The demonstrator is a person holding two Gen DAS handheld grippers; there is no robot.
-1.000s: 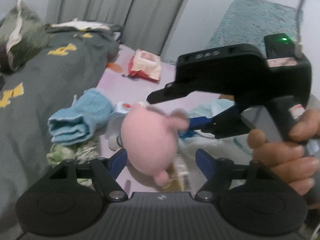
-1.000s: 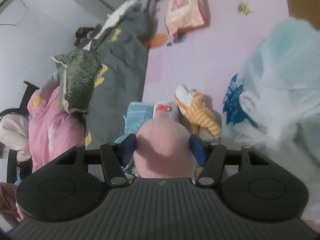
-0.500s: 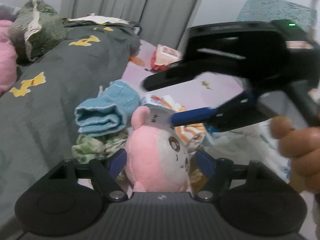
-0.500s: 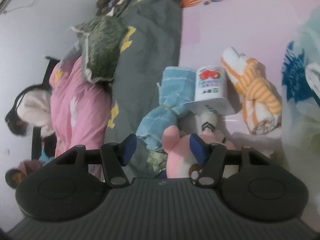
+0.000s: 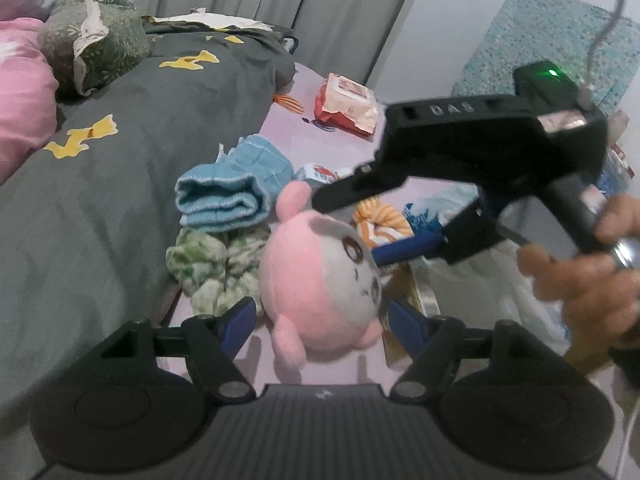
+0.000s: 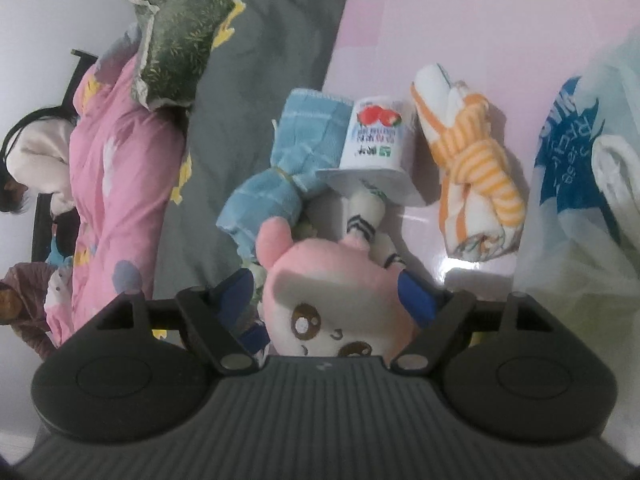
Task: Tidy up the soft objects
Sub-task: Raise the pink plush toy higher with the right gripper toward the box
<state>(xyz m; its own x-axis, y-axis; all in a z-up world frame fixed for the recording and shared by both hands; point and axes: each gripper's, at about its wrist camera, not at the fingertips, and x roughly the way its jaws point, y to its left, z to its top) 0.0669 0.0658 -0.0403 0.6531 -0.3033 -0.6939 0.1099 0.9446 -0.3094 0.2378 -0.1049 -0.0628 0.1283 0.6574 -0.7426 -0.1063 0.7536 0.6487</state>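
Left gripper (image 5: 322, 316): your jaws are wide open, blue pads either side of the plush; a gap shows on both sides, so nothing is gripped.
Right gripper (image 6: 326, 296): also spread wide. The right pad (image 6: 414, 296) looks pressed against the plush's side, the left pad stands clear of it. No real clamp that I can see.
Right gripper, left view (image 5: 460, 184): it comes in from the right of frame, upper finger over the plush's head, blue finger beside its face.
Plush (image 5: 320, 276): pink with a white face, lower centre of frame on the pink sheet (image 6: 440, 20), between both your tools.
Blue towel (image 5: 228, 192): rolled, just above left of the plush, on top of a green cloth (image 5: 212, 268).
Cup (image 6: 376, 140): on its side, centre frame, between the blue towel and the striped towel (image 6: 472, 156).
Bag (image 6: 580, 168): white with blue print, right edge.
Blanket (image 5: 100, 184): grey, left of frame.
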